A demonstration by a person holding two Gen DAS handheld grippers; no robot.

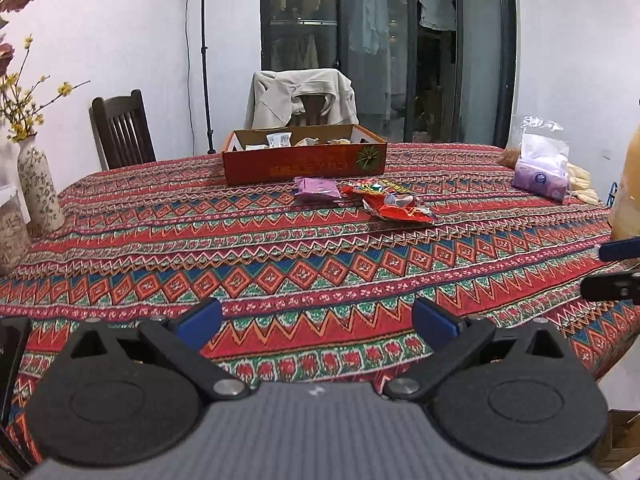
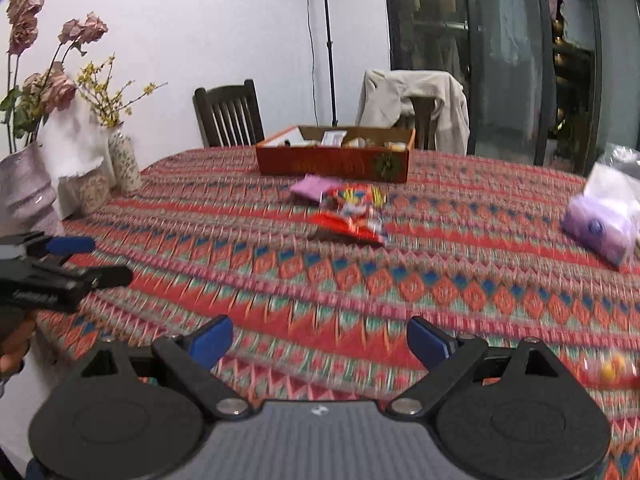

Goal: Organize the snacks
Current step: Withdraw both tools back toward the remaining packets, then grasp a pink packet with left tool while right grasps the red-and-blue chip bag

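A purple snack packet [image 1: 316,189] [image 2: 310,187] and a crumpled red snack packet [image 1: 394,204] [image 2: 354,212] lie side by side on the patterned tablecloth [image 1: 320,264]. Just behind them stands an open orange cardboard box [image 1: 304,160] [image 2: 332,164] with several snacks inside. My left gripper [image 1: 319,320] hovers over the table's near edge, open and empty, far short of the packets. My right gripper [image 2: 320,340] is likewise open with nothing between its blue pads. Each gripper shows at the edge of the other's view: the right gripper [image 1: 598,270] and the left gripper [image 2: 100,260].
A bagged purple tissue pack [image 1: 542,176] [image 2: 600,224] lies at the right. Vases with flowers [image 1: 38,184] [image 2: 124,160] stand at the left edge. A dark wooden chair [image 1: 122,132] and a jacket-draped chair [image 1: 302,98] stand behind the table. Small orange sweets [image 2: 612,368] lie near right.
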